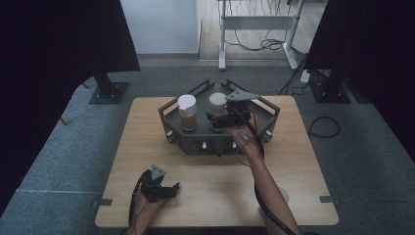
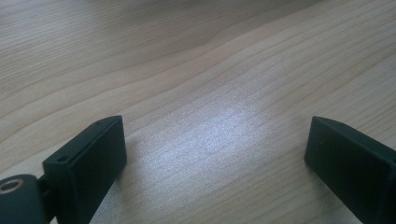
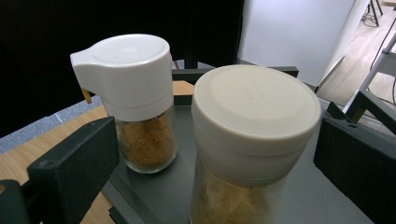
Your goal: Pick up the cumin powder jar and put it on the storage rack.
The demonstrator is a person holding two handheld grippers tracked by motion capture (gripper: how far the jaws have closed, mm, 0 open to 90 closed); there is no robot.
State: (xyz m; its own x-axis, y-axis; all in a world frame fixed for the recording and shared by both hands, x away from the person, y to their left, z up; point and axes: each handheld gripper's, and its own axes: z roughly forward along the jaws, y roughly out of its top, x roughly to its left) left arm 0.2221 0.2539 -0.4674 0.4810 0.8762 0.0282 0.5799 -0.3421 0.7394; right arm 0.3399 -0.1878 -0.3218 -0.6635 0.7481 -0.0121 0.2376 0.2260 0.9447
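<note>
Right gripper [image 1: 219, 119] is at the dark hexagonal tray [image 1: 195, 142] on the desk [image 1: 147, 147], lined up on the near jar with the cream flat lid [image 3: 254, 126]. In the right gripper view its jaws stand wide open on either side of that jar, one left and one right, gripping nothing; whether either pad touches the glass can't be told. The second jar with the white spout cap [image 3: 135, 98] stands just beside it, further left in the tray, both holding brown granules.

Step in hand looks like the grasp on the cream-lid jar. To do it well:
- The gripper should bite on the glass body below the lid, not on the lid rim, since a lid may turn or pop.
- The jar should sit centred between the jaws before closing, so it doesn't get shoved sideways.
- The left jaw needs watching: it sits close to the spout-cap jar and could nudge it.
- The lift should be straight up to clear the tray rail.

Left gripper [image 1: 164, 190] rests low over bare desk near the front edge, jaws wide apart, empty, well apart from the tray.
</note>
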